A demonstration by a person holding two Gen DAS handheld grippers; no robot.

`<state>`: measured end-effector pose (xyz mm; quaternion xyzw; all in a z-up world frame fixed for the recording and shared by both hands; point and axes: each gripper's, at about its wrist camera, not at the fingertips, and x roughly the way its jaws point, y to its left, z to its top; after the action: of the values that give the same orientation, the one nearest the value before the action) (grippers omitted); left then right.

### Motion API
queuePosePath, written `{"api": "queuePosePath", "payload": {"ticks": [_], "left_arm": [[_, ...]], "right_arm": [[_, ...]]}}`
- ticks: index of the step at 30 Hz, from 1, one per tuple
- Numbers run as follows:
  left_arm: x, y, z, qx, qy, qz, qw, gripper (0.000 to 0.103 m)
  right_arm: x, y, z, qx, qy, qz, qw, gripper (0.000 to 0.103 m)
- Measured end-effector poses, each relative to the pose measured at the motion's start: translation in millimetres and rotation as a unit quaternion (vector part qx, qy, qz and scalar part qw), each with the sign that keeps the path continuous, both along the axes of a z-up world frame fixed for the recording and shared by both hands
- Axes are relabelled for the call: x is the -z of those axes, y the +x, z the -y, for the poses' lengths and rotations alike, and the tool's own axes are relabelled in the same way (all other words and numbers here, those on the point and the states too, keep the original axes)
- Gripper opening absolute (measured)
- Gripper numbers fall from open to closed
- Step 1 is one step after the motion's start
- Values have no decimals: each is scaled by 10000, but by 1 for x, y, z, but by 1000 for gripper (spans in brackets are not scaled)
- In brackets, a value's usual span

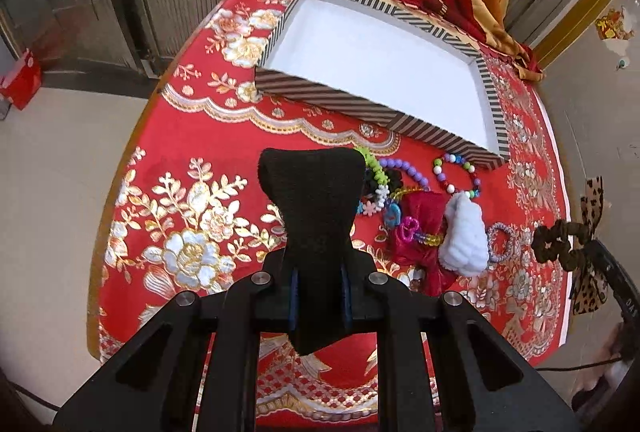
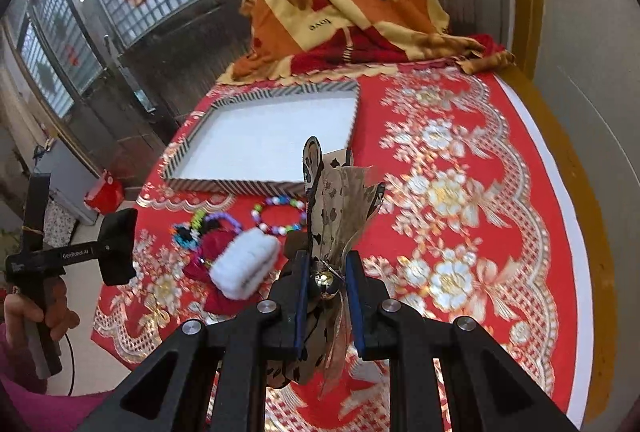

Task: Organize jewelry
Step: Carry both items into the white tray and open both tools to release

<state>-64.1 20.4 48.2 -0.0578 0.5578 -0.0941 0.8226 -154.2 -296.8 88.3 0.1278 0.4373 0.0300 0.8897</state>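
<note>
A striped tray with a white inside [image 1: 440, 136] [image 2: 256, 187] lies on the red flowered tablecloth. In front of it lies a heap of jewelry: a multicoloured bead bracelet [image 1: 457, 172] [image 2: 280, 216], a purple bead bracelet [image 1: 404, 170], a red bow [image 1: 420, 228], a white fluffy scrunchie [image 1: 464, 236] [image 2: 245, 264]. My left gripper [image 1: 312, 168] is shut and empty, above the cloth left of the heap; it also shows in the right wrist view [image 2: 118, 246]. My right gripper [image 2: 326, 268] is shut on a leopard-print bow [image 2: 340, 204], held above the cloth; the bow shows at the right edge of the left wrist view [image 1: 592, 252].
A brown scrunchie [image 1: 554, 244] and a small lilac hair tie [image 1: 500, 242] lie right of the heap. A folded orange and yellow blanket [image 2: 352, 0] sits at the far end of the table. The table edge runs along the left [image 1: 116, 192] and the right [image 2: 576, 232].
</note>
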Motion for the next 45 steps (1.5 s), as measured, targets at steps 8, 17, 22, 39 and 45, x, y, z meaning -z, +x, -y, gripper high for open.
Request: {"api": "queuePosePath", "payload": {"ticks": [8,17,22,39,45], "left_arm": [[-18,22,1,26,140,278,9995,14],[-34,84,5,132,284,623,9976,14],[-24,124,9,194,348,532,9978,14],[46,202,24,209,684,-115,9974,14],[56,211,28,191,790,-110,9966,15]], "right_arm": [[-7,44,-23,-294,31,165,9994,17],[-5,121,-25,-272,-68,139,9995,17],[13,158,-23,-224,-87,-96,9997,17],[86,221,-6,132,-80,-901,9958,17],[95,223,-6,78,-212,-886,9958,18]]}}
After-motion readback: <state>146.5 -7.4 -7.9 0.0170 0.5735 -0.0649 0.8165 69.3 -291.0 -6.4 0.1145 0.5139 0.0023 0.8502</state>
